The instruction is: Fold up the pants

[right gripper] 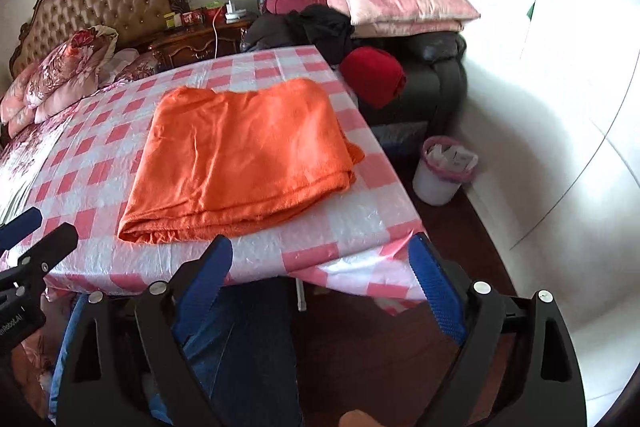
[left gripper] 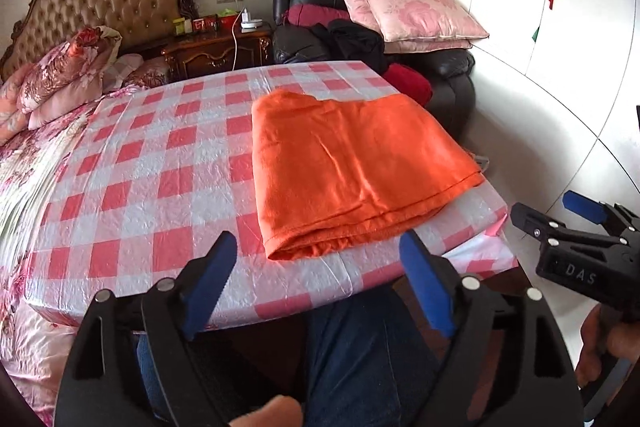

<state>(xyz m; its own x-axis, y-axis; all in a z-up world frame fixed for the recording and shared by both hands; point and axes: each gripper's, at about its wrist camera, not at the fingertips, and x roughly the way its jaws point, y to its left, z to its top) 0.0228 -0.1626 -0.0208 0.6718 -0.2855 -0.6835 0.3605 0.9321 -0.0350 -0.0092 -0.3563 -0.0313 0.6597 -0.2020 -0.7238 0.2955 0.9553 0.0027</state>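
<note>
A bed [left gripper: 24, 187] with floral bedding fills the left side, its tufted headboard [left gripper: 100, 3] against the wall, and a dark leather armchair [left gripper: 448, 79] stacked with pink pillows [left gripper: 416, 7] stands in the corner. Between them and the camera is the desk [left gripper: 160, 187], covered in a red-and-white checked cloth. The orange pants [left gripper: 352, 171] lie folded into a thick rectangle on the desk's right half — flat, near the front edge (a hem sticks out at the right in the right wrist view). The left gripper [left gripper: 320, 279] and right gripper [right gripper: 324, 283] hang before the desk edge, apart from the pants — both spread wide, with nothing between the blue pads.
</note>
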